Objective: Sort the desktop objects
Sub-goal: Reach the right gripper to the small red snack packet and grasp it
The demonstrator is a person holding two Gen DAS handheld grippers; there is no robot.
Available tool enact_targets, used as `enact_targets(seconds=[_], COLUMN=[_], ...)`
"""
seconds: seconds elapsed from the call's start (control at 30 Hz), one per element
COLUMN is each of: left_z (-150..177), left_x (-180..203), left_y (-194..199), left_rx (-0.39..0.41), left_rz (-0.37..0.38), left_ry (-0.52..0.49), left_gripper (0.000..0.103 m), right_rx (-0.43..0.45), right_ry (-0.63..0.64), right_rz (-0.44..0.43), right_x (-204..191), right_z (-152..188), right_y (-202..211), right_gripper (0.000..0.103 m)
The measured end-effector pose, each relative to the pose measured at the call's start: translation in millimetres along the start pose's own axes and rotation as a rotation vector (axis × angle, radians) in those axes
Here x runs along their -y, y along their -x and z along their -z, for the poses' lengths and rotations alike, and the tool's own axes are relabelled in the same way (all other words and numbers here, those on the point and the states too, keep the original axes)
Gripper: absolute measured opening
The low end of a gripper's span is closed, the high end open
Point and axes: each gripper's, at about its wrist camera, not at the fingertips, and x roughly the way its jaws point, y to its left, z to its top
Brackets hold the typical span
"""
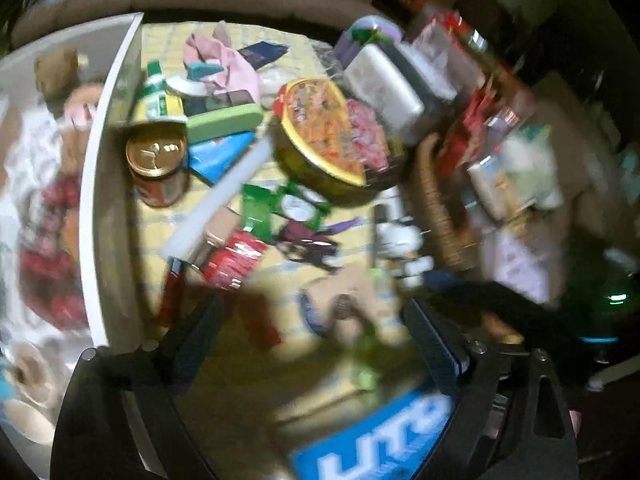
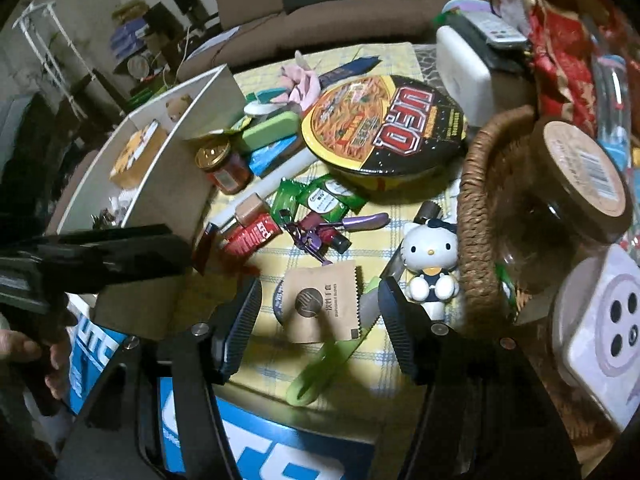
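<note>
The brown packet (image 2: 320,308) lay nearest, between your right gripper (image 2: 320,320) fingers, half open and empty. Your left gripper (image 1: 312,336) gaped wide, empty. You were lining up a pick; next, lower and close.

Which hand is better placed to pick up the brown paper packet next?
Probably the right gripper: its open jaws already frame the brown paper packet lying flat on the yellow cloth. The left gripper sees it only blurred and off-centre.

Black hand-held gripper (image 2: 320,312); ribbed pads (image 2: 244,320); silver screws.
</note>
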Motion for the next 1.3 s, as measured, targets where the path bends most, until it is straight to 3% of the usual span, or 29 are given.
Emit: enact_targets(seconds=[0.1, 0.17, 0.33, 0.47, 0.73, 0.8, 0.83, 0.87, 0.93, 0.97, 1.17, 1.3], left_z=[3.0, 3.3, -3.0, 2.4, 15.8, 17.7, 18.8, 19.8, 21.1, 21.4, 15.8, 3.4], left_x=[8.8, 9.9, -17.4, -43.1, -81.8, -84.9, -85.3, -85.1, -82.3, -79.9, -57.9, -37.1], left_y=[-3.9, 6.6, 56.9, 86.2, 98.5, 97.2, 96.5, 96.3, 96.2, 95.6, 87.4, 65.2], left_rx=[-0.033, -0.003, 0.113, 0.16, 0.177, 0.175, 0.172, 0.17, 0.164, 0.16, 0.131, 0.064], left_rz=[-0.088, -0.13, -0.06, -0.028, 0.011, 0.018, 0.019, 0.021, 0.025, 0.025, -0.003, -0.08], left_ry=[-0.104, -0.146, -0.039, 0.029, 0.107, 0.112, 0.11, 0.108, 0.097, 0.089, 0.014, -0.063], left_gripper=[0.089, 0.088, 0.088, 0.088, 0.088, 0.088, 0.088, 0.088, 0.088, 0.088, 0.088, 0.088], right_rx=[-0.027, -0.039, -0.069, -0.129, -0.329, -0.358, -0.36, -0.349, -0.34, -0.33, -0.183, -0.103], right_ry=[0.033, 0.076, 0.15, 0.268, 0.427, 0.435, 0.443, 0.452, 0.443, 0.427, 0.235, 0.11], right_rz=[-0.025, -0.02, -0.079, -0.038, 0.117, 0.142, 0.144, 0.139, 0.126, 0.113, -0.04, -0.14], right_x=[-1.0, -7.8, -37.9, -70.7, -111.3, -113.0, -113.7, -115.2, -114.9, -113.1, -79.7, -51.0], right_z=[4.2, 3.7, -6.3, -19.5, -15.5, -10.0, -7.5, -5.9, -5.5, -6.4, -18.1, -24.9], right_y=[-7.7, -12.0, -29.6, -56.5, -115.6, -124.0, -126.0, -124.8, -120.5, -116.6, -53.7, -24.3], right_gripper=[0.055, 0.048, 0.041, 0.041, 0.035, 0.024, 0.024, 0.016, 0.015, 0.006, 0.006, 0.006])
